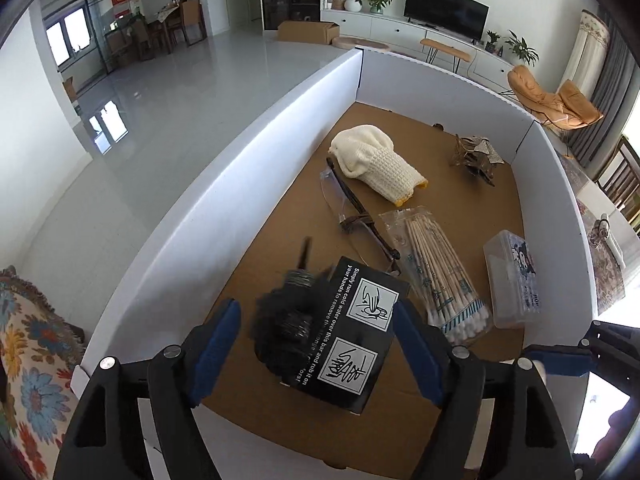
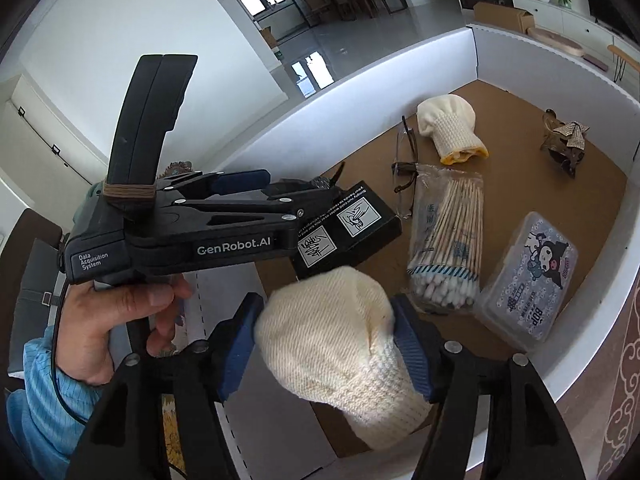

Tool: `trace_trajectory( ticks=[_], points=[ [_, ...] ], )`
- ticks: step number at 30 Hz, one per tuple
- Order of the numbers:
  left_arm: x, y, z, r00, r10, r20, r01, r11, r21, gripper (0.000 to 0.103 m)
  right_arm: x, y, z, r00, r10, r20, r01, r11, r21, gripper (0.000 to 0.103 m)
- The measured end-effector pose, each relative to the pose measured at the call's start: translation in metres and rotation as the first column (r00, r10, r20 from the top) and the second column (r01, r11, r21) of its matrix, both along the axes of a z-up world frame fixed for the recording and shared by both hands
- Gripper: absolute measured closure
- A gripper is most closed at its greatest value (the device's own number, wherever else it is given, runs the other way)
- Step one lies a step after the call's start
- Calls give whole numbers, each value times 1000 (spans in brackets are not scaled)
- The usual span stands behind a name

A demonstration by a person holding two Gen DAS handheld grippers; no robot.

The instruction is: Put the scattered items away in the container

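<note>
My left gripper stands open over the near end of the white-walled container. Between its jaws are a black printed box and a blurred black brush; the left pad is clear of both. In the right wrist view, my right gripper is open around a cream knitted glove, which fills most of the gap. The black printed box shows just beyond the left gripper, held in a hand.
On the container's brown floor lie a second cream glove, glasses, a pack of cotton swabs, a clear plastic case and a brown clip. A flowered cloth lies to the left outside.
</note>
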State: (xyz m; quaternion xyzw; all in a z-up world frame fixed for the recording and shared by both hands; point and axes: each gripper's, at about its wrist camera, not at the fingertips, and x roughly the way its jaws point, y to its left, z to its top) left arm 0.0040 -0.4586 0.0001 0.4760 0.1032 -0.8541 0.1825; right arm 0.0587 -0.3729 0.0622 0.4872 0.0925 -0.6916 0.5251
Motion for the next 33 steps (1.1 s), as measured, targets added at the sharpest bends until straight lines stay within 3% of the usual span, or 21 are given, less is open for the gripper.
trace_trajectory(
  ticks=[8, 11, 12, 15, 19, 22, 26, 29, 33],
  points=[
    [8, 53, 52, 992, -57, -109, 40, 987, -158, 25, -11, 61, 41, 984, -92, -151, 76, 991, -106, 36],
    [4, 96, 77, 980, -127, -156, 88, 968, -235, 17, -17, 108, 47, 966, -167, -199, 145, 982, -122, 36],
    [3, 113, 84, 973, -155, -171, 107, 959, -261, 12, -20, 127, 44, 957, -197, -211, 175, 978, -116, 36],
    [-2, 166, 99, 948, -244, -202, 169, 929, -328, 11, -29, 198, 22, 924, -306, -229, 292, 952, -92, 36],
    [-14, 236, 104, 910, -355, -214, 272, 900, -339, 11, -44, 302, -25, 855, -477, -204, 484, 875, -20, 36],
    [-29, 286, 101, 879, -433, -201, 349, 870, -349, 11, -54, 370, -49, 790, -582, -193, 597, 802, 27, 36],
    [-52, 339, 82, 852, -498, -162, 426, 839, -338, 10, -61, 435, -56, 716, -666, -210, 686, 727, 29, 36],
    [-71, 365, 61, 842, -521, -139, 464, 831, -306, 10, -65, 465, -56, 687, -692, -220, 713, 700, 25, 36],
    [-95, 390, 19, 829, -547, -119, 514, 828, -226, 10, -80, 485, -60, 673, -689, -270, 723, 690, 40, 36]
  ],
)
